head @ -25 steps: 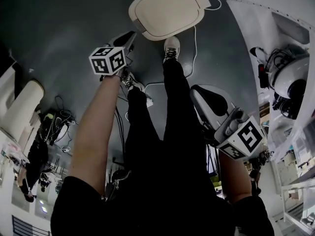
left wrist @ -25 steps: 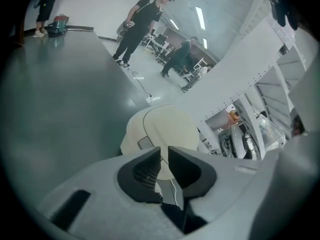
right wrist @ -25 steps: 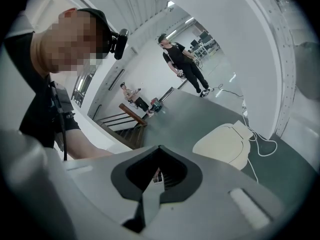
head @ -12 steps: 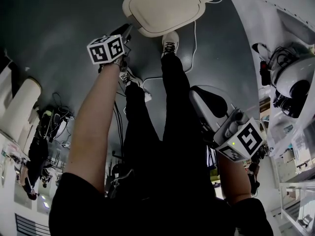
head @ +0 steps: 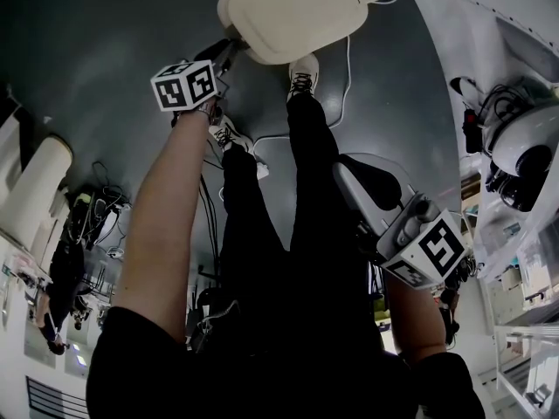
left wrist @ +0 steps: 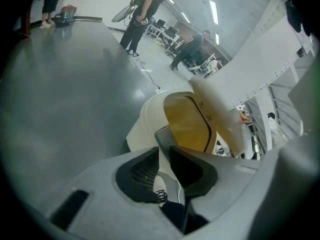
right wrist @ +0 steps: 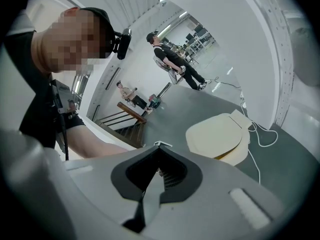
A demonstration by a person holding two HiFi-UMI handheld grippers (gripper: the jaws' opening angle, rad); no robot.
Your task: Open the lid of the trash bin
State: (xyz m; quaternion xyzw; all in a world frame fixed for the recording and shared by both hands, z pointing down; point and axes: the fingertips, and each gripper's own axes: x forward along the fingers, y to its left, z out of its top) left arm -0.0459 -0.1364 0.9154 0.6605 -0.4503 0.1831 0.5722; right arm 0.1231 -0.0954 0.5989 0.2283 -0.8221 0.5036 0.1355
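The trash bin's cream lid (head: 293, 7) lies at the top centre of the head view. In the left gripper view the lid (left wrist: 220, 114) stands raised off the bin body (left wrist: 145, 126), and a yellow liner (left wrist: 187, 121) shows inside. My left gripper (head: 230, 51) is shut, its tips (left wrist: 164, 134) at the bin's front rim beside the opening. Whether it grips the lid edge is hidden. My right gripper (head: 348, 171) hangs low by the person's right leg, shut (right wrist: 157, 145) on nothing. From there the lid (right wrist: 217, 134) shows a thin yellow gap beneath it.
The person's white shoe (head: 303, 75) stands against the bin's front. A white cable (head: 347, 85) trails over the grey floor to the bin. A white bench (head: 472, 51) with gear runs along the right. Cables and clutter lie at the left (head: 87, 225). People stand far off (left wrist: 145, 9).
My left gripper has moved forward and up to the lid's front left edge. The lid now sits nearer and larger in the head view. The right gripper has barely shifted.
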